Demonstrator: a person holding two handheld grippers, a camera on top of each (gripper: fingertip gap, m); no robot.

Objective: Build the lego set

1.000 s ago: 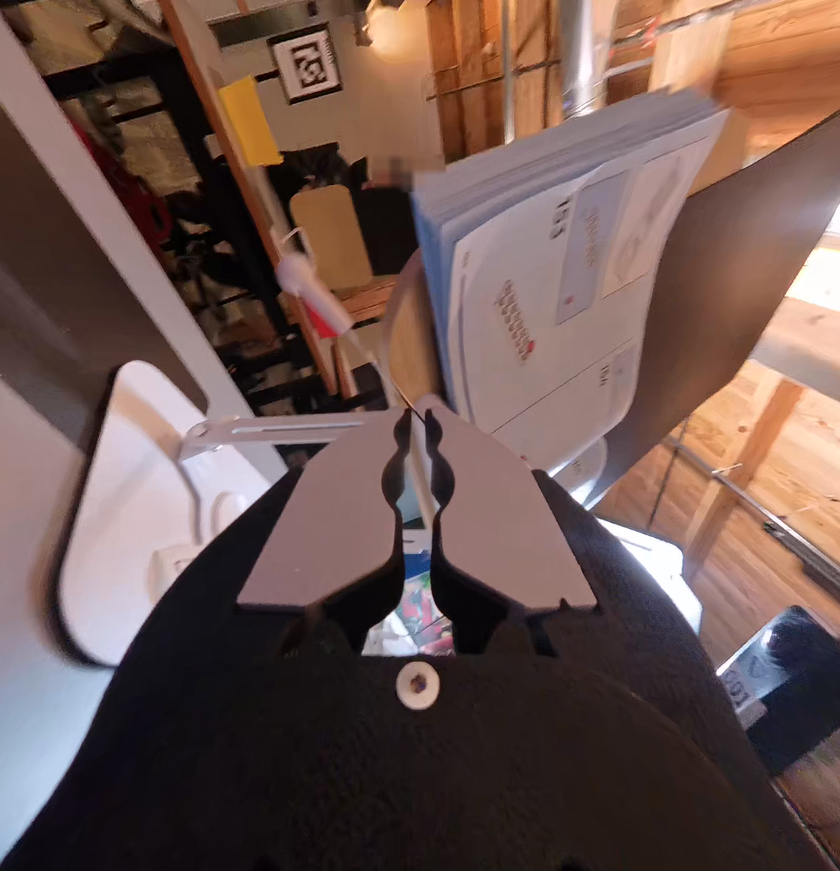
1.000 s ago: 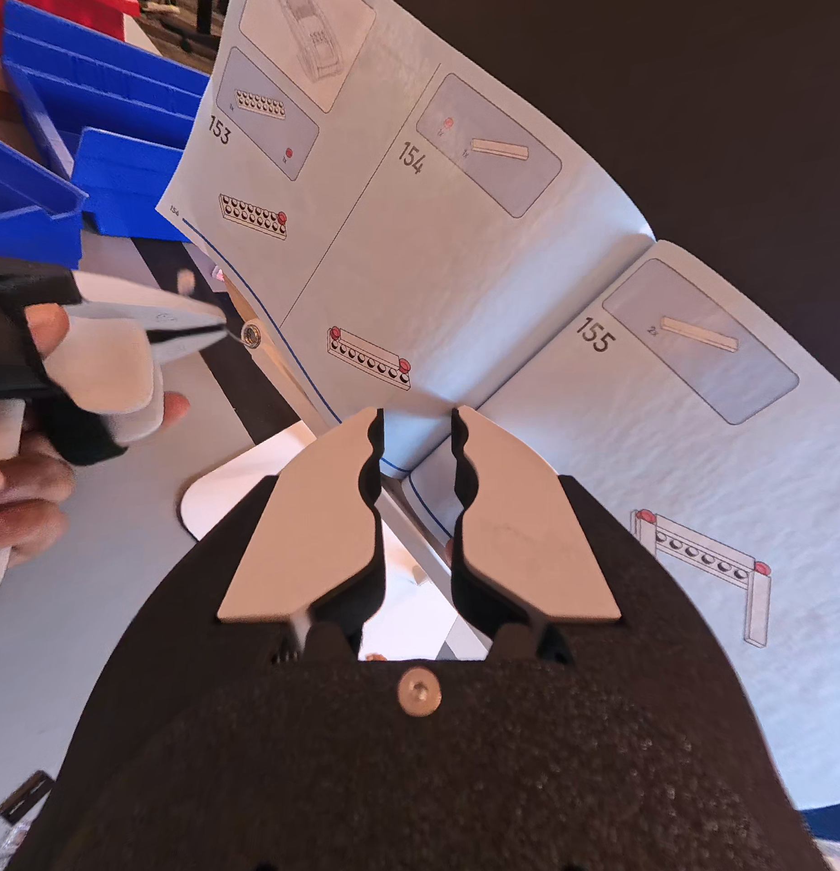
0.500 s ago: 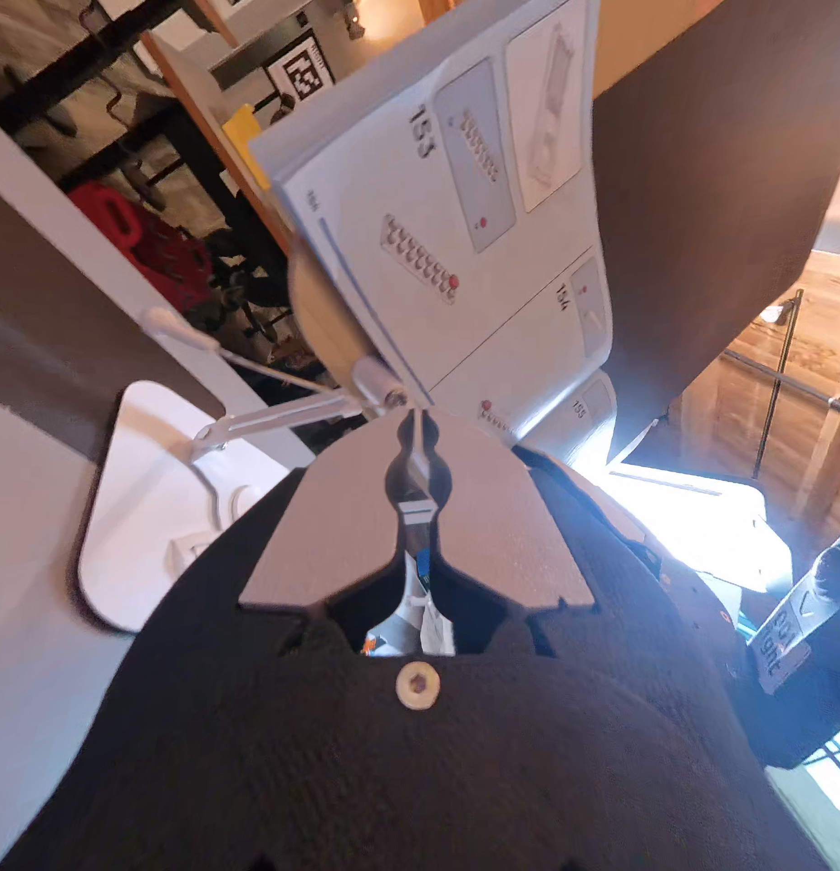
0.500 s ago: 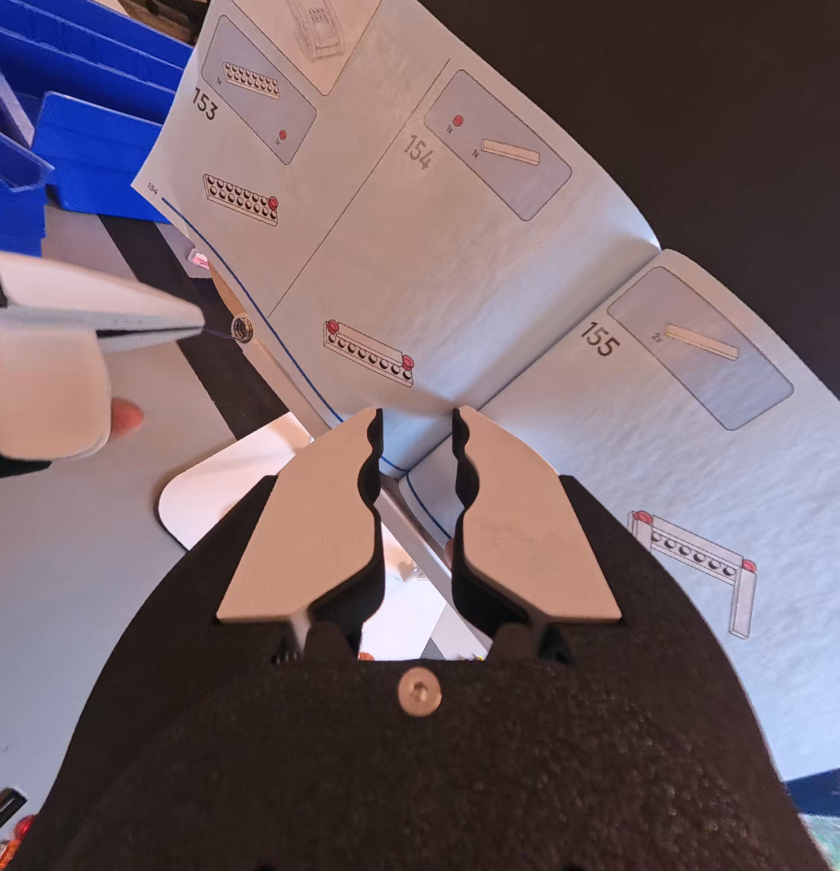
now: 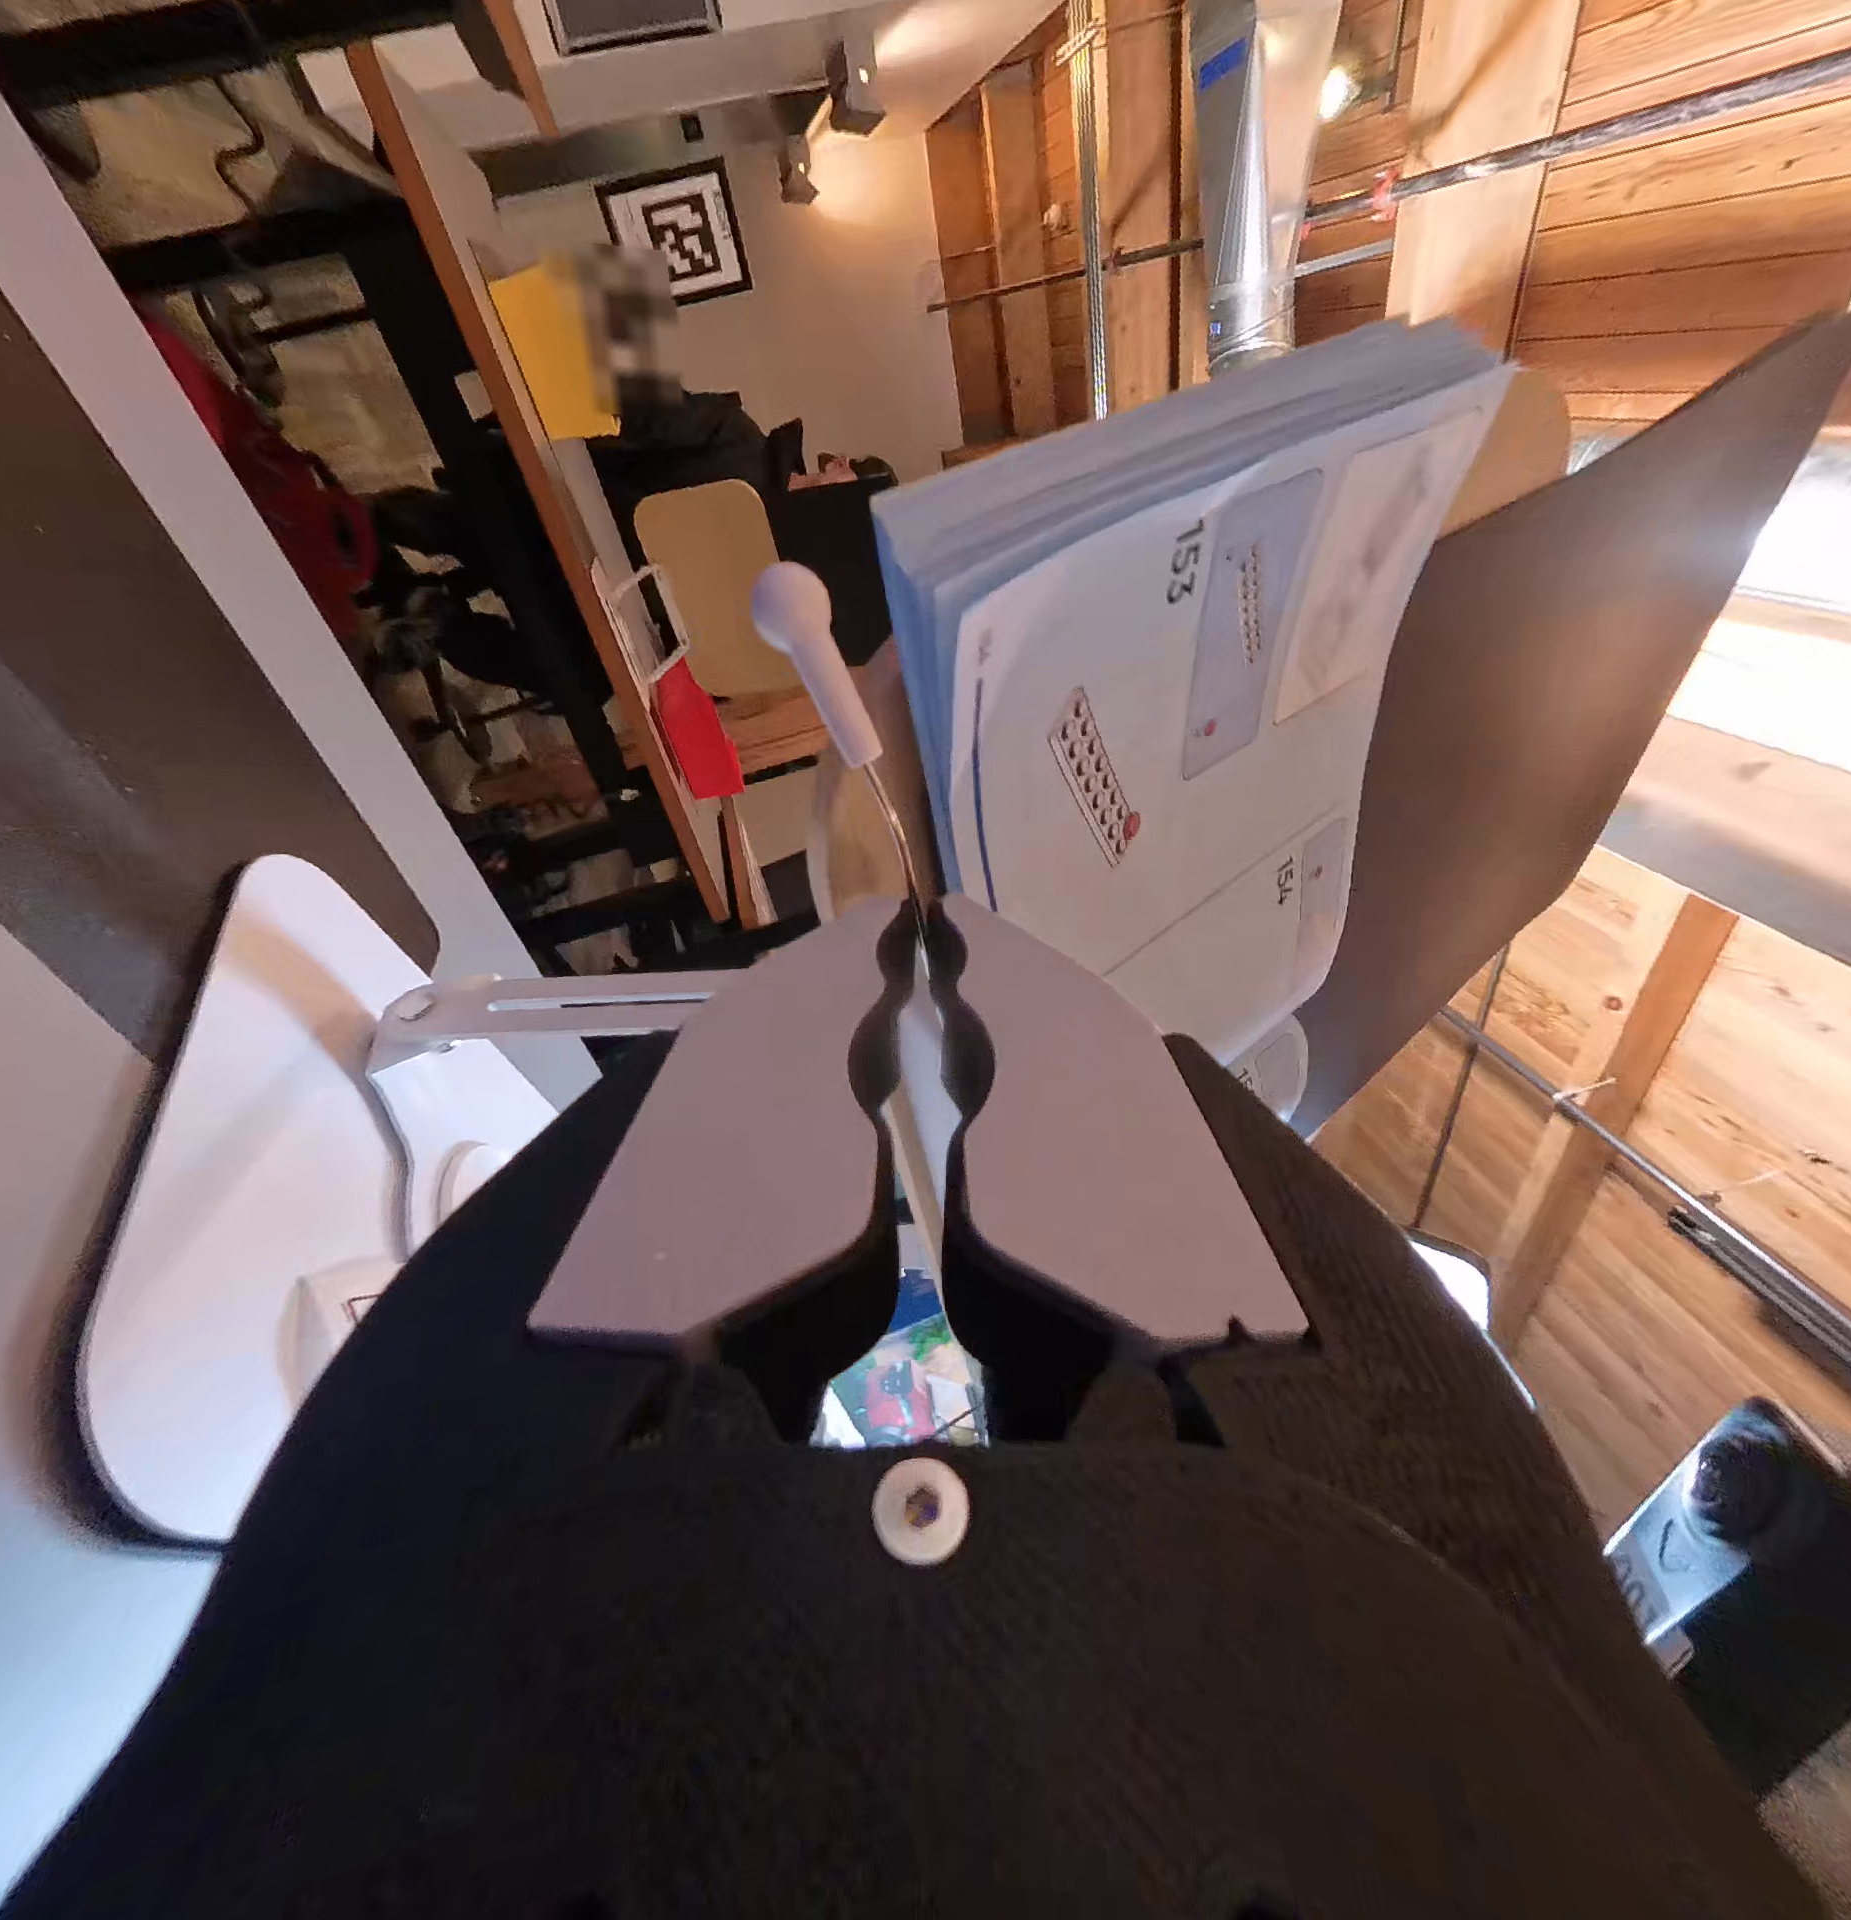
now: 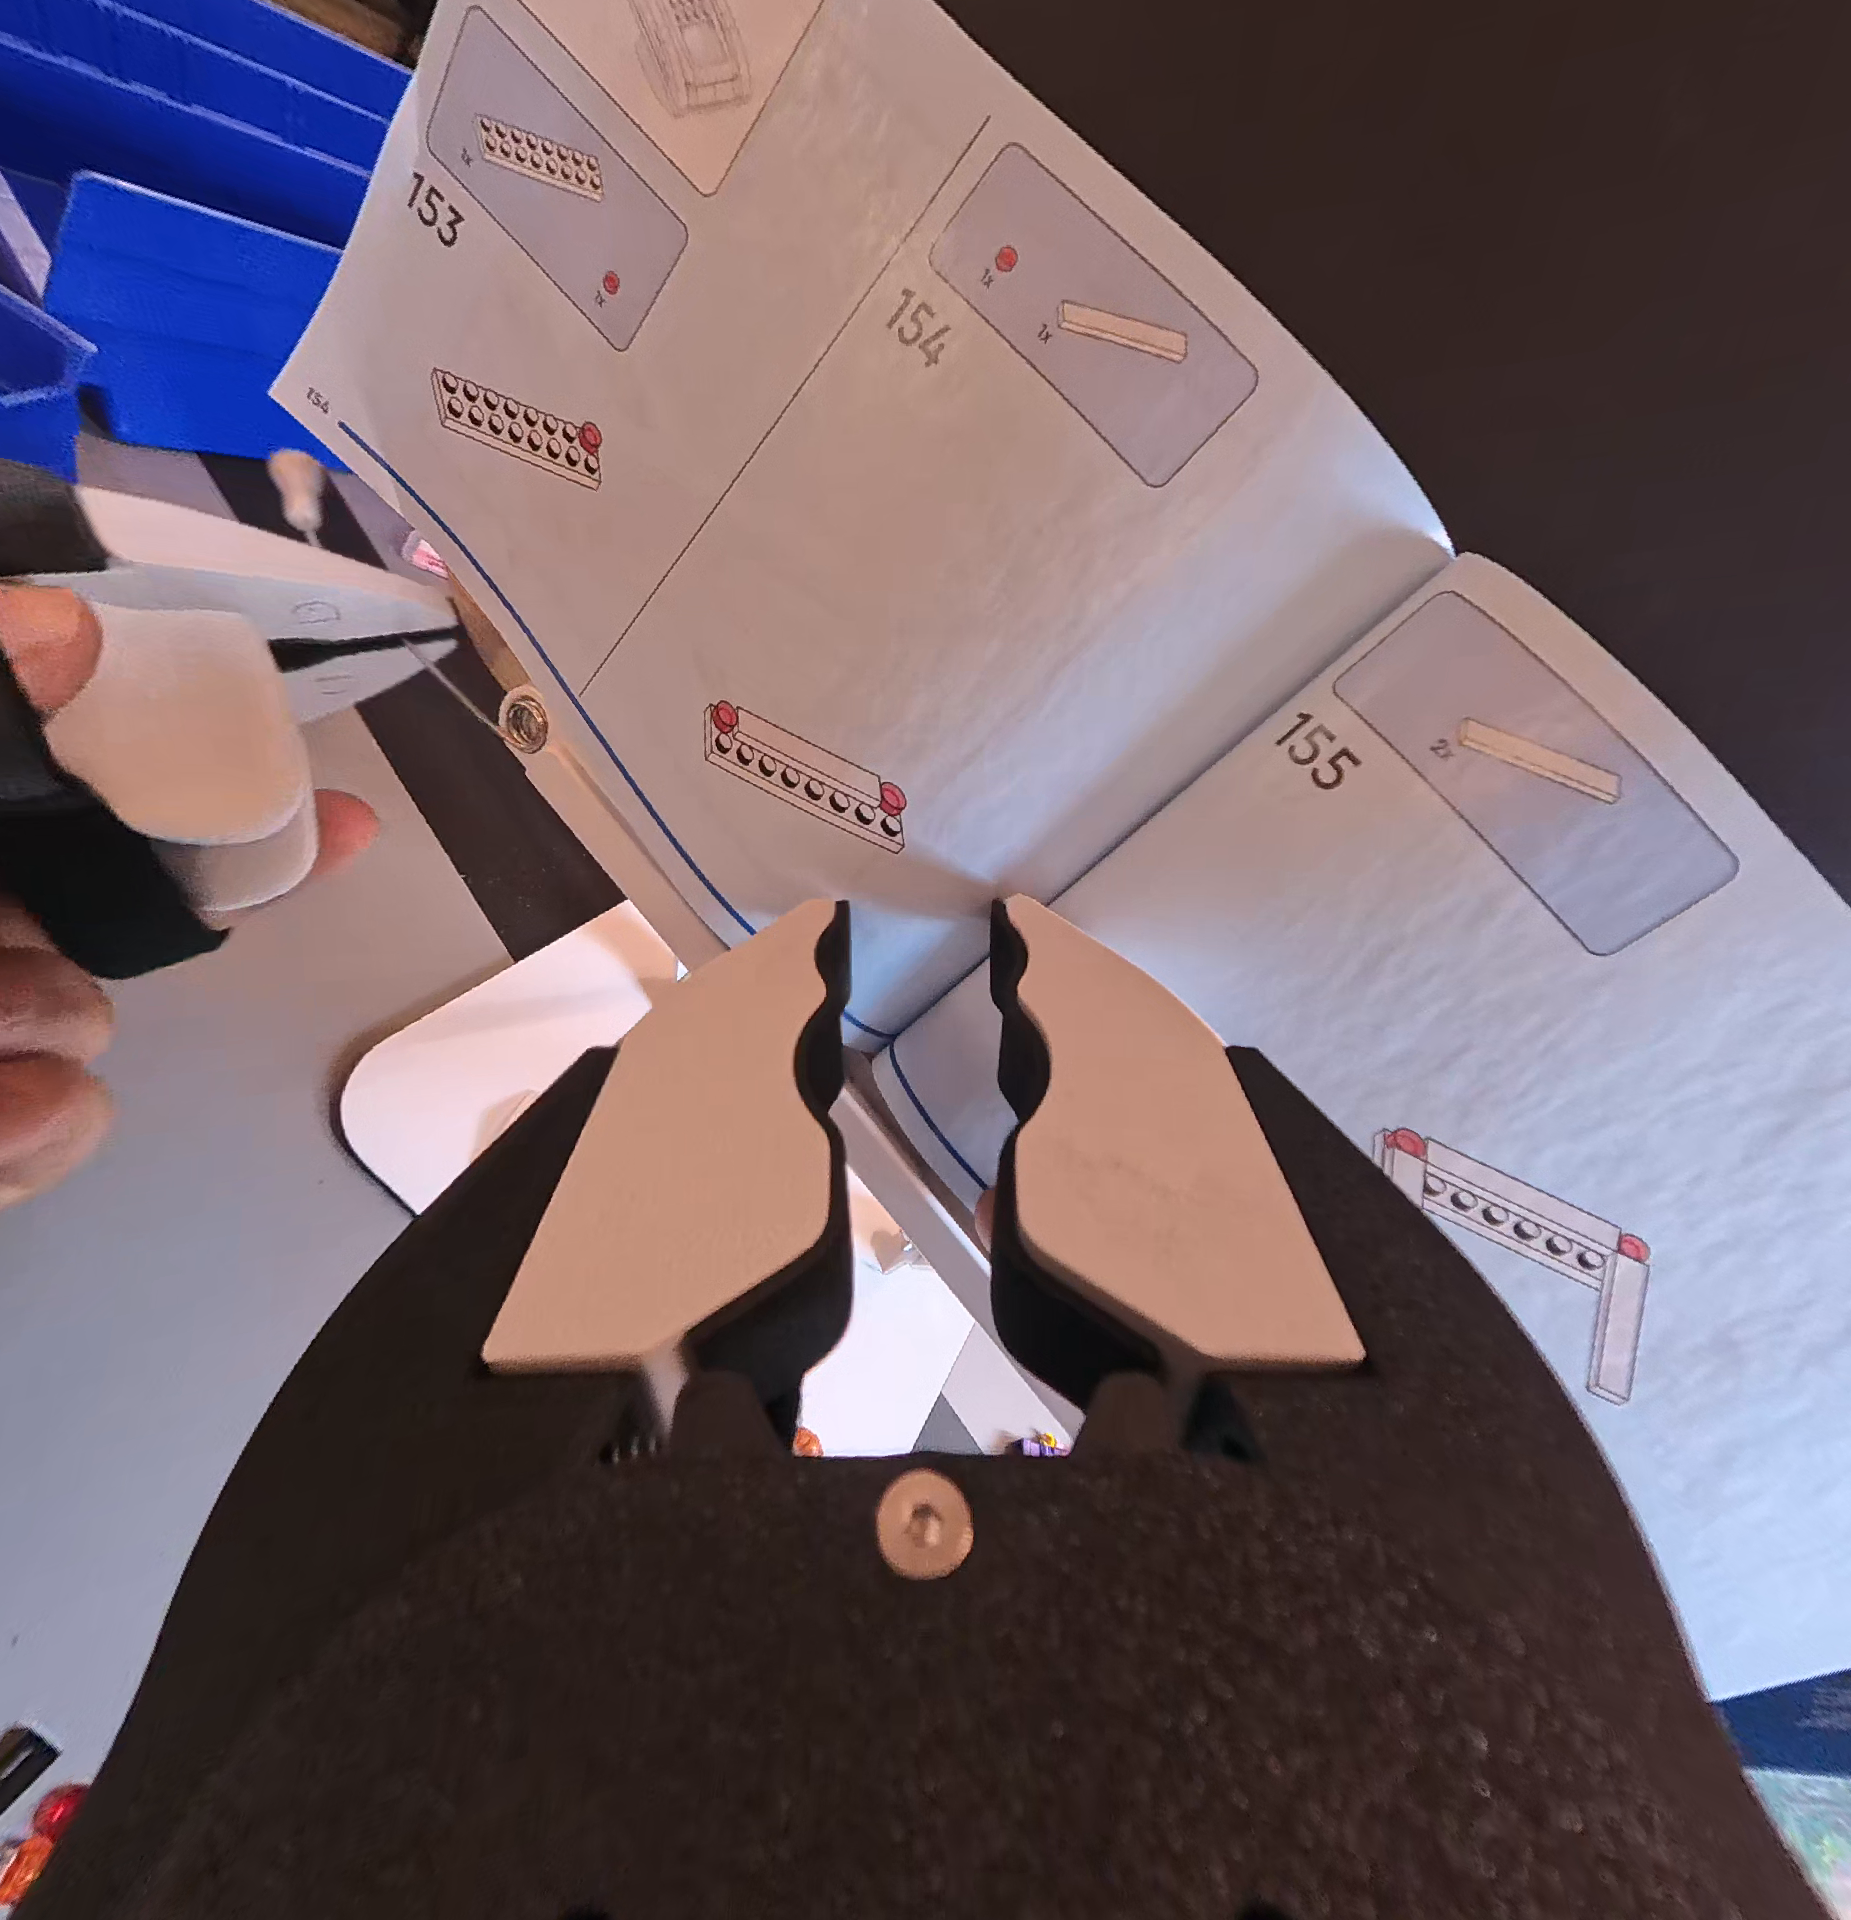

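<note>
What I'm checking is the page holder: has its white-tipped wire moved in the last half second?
Yes. In the left wrist view the white-tipped wire has swung from well left of the booklet up beside its page edges.

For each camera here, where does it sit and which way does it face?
Left wrist view: on the left gripper, looking along fingers shut on the page-holder wire beside the instruction booklet.
Right wrist view: on the right gripper, open fingers facing the booklet's open pages; the person's left hand shows.
Shared: booklet, wire, left gripper.

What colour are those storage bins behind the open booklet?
The storage bins are bright blue, clearest at the upper left of the right wrist view.
</note>
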